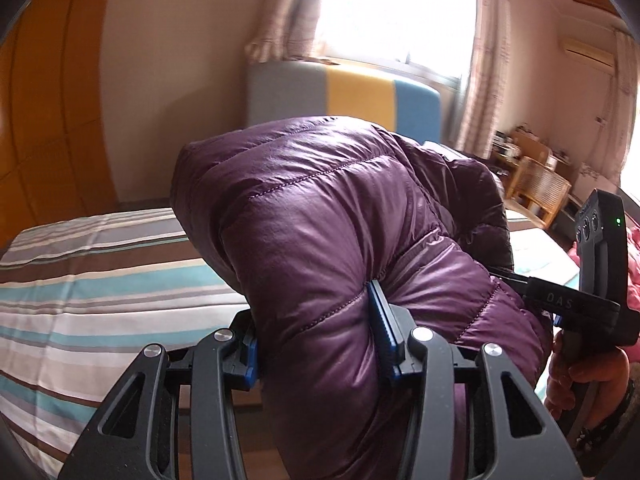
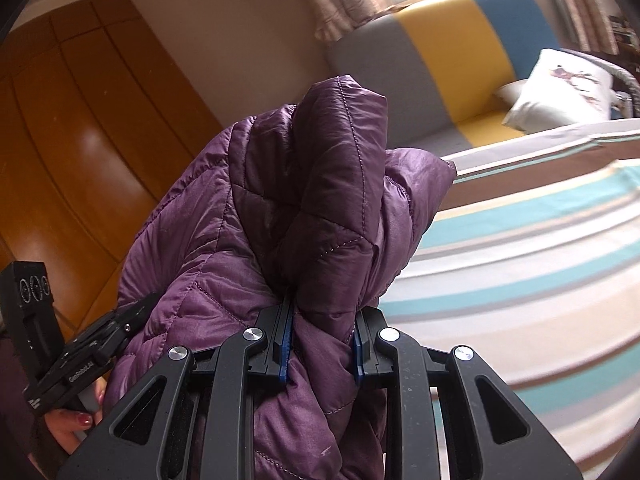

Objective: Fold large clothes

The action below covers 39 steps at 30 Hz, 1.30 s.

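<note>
Both my hand-held grippers are clamped on the jacket, a puffy purple quilted one. Left hand-held gripper has a thick roll of padding squeezed btwn its blue pads; right hand-held gripper pinches a thinner bunch, pads pressed in on both sides. In the left view I can also see the right one off to the side, its fingers reaching into the fabric.

Jacket's up in the air, held btwn the two grips, above the near edge of the bed, w/ the striped sheet showing under and beyond it. Doesn't look like it touches the bed where I can see, but the lower part hangs out of frame below the grippers, so can't say for sure.

Progress: I'd say early to mid. It's picked up and gripped at two spots, but it's a bunched lump, no flat panel, no clean crease visible. Left to do, as I read it: lay it flat on the bed, smooth it, bring sleeves in, fold the body over. Can't tell which parts I'm holding (hem, shoulders, collar?).

Direction: the bulk humps up and away from me toward the headboard end; long axis prob runs across, from one grip to the other, w/ the rest drooping down. Rough guess only, too crumpled to be sure.
</note>
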### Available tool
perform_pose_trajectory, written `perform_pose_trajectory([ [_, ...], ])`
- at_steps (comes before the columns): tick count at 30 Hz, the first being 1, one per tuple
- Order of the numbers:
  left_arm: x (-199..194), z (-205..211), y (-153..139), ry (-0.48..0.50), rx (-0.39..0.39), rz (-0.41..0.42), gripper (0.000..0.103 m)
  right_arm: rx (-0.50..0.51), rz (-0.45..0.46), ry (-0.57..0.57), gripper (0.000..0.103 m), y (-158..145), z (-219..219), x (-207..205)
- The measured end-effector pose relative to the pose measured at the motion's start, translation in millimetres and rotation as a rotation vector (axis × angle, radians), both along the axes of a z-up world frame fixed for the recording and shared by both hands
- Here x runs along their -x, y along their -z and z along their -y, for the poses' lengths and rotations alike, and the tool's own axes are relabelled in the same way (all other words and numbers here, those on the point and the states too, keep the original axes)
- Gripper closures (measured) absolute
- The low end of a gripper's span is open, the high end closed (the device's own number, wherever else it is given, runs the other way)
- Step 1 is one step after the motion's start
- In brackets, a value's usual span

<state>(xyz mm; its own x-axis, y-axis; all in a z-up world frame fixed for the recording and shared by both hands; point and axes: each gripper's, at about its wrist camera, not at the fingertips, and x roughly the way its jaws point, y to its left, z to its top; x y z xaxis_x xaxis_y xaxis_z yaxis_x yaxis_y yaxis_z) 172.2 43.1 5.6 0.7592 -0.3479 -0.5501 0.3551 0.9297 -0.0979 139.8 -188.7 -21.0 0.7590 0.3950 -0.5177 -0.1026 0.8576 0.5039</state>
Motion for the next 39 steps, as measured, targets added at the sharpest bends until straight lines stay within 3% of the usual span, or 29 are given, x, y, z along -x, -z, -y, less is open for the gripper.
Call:
perform_pose_trajectory([
  [7, -50.3, -53.7, 47.1, -0.097, -0.021, -0.075, 0.055, 0.069, -0.059, -0.048, 0.08, 30.5, -49.8, -47.0],
  [10, -59.4, -70.4, 77.8, -0.111, 0.047, -0.132, 0.047, 0.147, -0.109, -0.051, 0.072, 44.5, -60.1, -54.5],
  [13, -51.8, -69.9, 88.8, -0.117, 0.052, -0.11, 0.043, 0.224, -0.109, -0.063, 0.07, 50.1, -69.0, -50.7],
  [15, -44.8, -66.6, 91.3, -0.13, 0.045, -0.102, 0.042, 0.2, -0.118, -0.052, 0.065, 54.4, -60.9, -41.5],
  [19, -26.7, -60.1, 81.1, -0.189, 0.022, -0.087, 0.039, 0.096, -0.134, -0.026, 0.064, 52.8, -45.0, -29.0],
  [26, 24.5, -46.8, 45.7, -0.192, -0.027, 0.055, 0.035, 0.141, 0.016, 0.022, 0.063, -0.2, -39.8, 0.6],
  [29, 18.1, -37.3, 45.7, -0.178, -0.065, 0.03, 0.035, 0.181, 0.056, 0.022, 0.063, -23.1, -50.3, -5.2],
  [34, 8.8, -20.6, 56.7, -0.171, -0.12, -0.047, 0.037, 0.286, -0.011, -0.02, 0.07, -9.6, -63.1, -63.5],
  [37, 10.3, -9.7, 61.9, -0.161, -0.18, -0.047, 0.037, 0.346, -0.123, -0.004, 0.077, 16.9, -67.3, -73.9],
  [39, 14.1, -5.2, 64.5, -0.134, -0.196, -0.047, 0.037, 0.334, -0.198, 0.008, 0.077, 34.0, -60.9, -74.6],
])
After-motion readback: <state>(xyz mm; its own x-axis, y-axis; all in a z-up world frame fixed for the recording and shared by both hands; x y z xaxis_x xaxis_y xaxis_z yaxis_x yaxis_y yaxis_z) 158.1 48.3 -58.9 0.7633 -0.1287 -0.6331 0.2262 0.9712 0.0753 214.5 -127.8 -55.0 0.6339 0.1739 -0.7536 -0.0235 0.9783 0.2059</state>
